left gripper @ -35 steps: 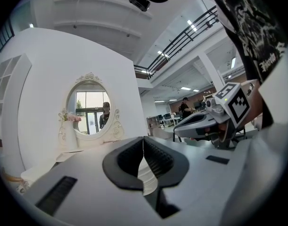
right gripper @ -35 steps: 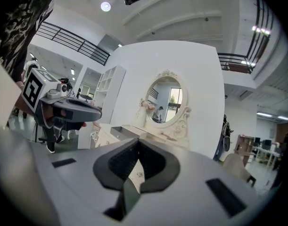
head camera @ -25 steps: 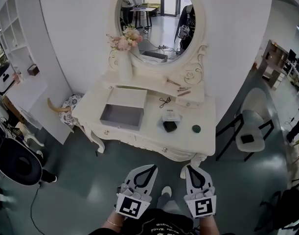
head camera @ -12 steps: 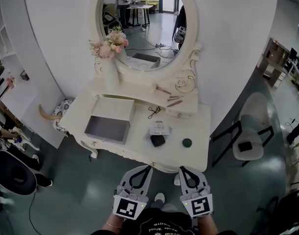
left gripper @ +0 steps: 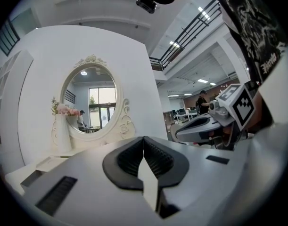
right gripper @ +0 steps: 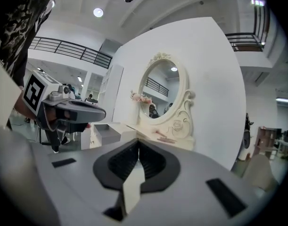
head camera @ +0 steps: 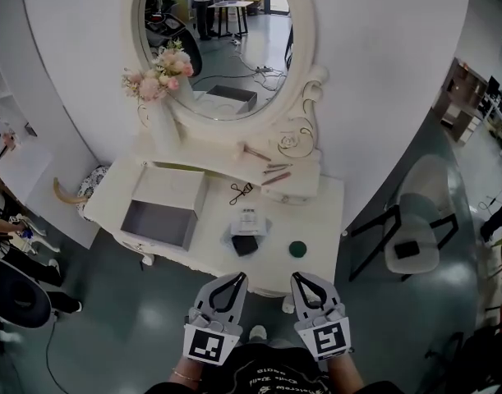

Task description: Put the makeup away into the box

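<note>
Box (head camera: 154, 222): open, on the left part of the white dressing table (head camera: 316, 220), and only its grey lining shows inside. Its white lid (head camera: 173, 190) lies flat just behind it, touching the rear edge. Vase (head camera: 163, 128): upright at the back left, beside the oval mirror (head camera: 222, 48), and it holds pink and white flowers (head camera: 156, 76). The makeup is all outside the box, to its right on the tabletop. A small dark case (head camera: 244, 245) touches a white item (head camera: 248, 220) near the middle. A round green piece (head camera: 297, 249) sits near the front edge, apart from the case. A small black looped tool (head camera: 240, 192) lies further back. Several slim sticks (head camera: 274, 173) lie on the raised shelf under the mirror. Left gripper (head camera: 234, 278): jaws together, ribbed pads meeting tip to tip in the left gripper view (left gripper: 143, 139), nothing between them. Right gripper (head camera: 300, 278): jaws likewise pressed together and empty in the right gripper view (right gripper: 138, 143). Both grippers are side by side in front of the table's front edge, over the floor, touching neither the table nor any item. Both point toward the table.
</note>
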`<state>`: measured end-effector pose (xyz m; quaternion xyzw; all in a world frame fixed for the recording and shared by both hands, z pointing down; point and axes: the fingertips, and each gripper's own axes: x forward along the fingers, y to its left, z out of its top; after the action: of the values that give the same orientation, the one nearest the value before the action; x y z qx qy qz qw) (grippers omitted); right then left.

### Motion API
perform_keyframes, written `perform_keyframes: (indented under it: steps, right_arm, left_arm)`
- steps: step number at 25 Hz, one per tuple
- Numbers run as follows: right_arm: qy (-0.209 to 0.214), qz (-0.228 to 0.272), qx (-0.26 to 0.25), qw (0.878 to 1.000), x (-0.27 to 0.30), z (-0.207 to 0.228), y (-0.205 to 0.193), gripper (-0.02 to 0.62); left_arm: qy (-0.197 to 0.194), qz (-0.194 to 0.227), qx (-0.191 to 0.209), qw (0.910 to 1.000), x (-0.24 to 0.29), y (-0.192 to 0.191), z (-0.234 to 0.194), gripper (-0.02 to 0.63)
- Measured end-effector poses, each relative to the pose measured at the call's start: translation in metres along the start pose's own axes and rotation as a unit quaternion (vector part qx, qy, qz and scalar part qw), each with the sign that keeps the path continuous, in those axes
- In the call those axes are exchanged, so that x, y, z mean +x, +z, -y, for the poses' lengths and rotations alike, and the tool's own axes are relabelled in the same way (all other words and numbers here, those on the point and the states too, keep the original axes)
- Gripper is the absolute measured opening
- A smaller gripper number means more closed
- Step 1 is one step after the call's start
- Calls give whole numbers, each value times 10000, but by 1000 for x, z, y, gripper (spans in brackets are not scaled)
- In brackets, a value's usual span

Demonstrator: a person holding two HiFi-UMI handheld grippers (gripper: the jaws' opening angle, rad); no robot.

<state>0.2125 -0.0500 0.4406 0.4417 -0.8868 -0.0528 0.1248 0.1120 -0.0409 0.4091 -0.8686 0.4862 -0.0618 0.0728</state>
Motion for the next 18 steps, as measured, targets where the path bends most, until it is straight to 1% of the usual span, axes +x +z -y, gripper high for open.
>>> perform_keyframes:
  steps: [2,4,8,11,14,15,16,17,18]
  right_arm:
    - [-5,4,21,10000,2,5,-1,9]
    - [-6,-16,19,10000,6,10,-3,11]
    - [-63,28,139,9999,11,15,-5,14]
    - [-97,-89,135,9998,17,20,-5,14]
    - [-136,-185,185,9996,24,23,-9,20]
    - [-119,-216,249,9994,27,23,-11,44]
    - [-92,-265,321,9991,31,22,-14,96]
    - [-79,-322,382,9987,34,23,-17,132]
    - [-96,-363,428,9984,37,24,-20,133]
  left_arm:
    - [-24,-50,-95,9999,4,-4,0,17]
    - [-70,-106,-308,9994,11,-11,-1,15]
    - [-154,-63,-306,9994,22,-11,-5,15]
    - [-185,-77,-422,9989,26,-12,-9,15]
    - [-300,-110,-387,9987,32,-15,-14,15]
    - [-331,-124,-352,9988,33,-16,-17,15]
    - [-349,-139,-323,9988,35,-16,-20,17]
    - [-359,-150,-302,9988,37,-17,-24,15]
    - [-365,-151,-290,9988,39,-16,-28,15]
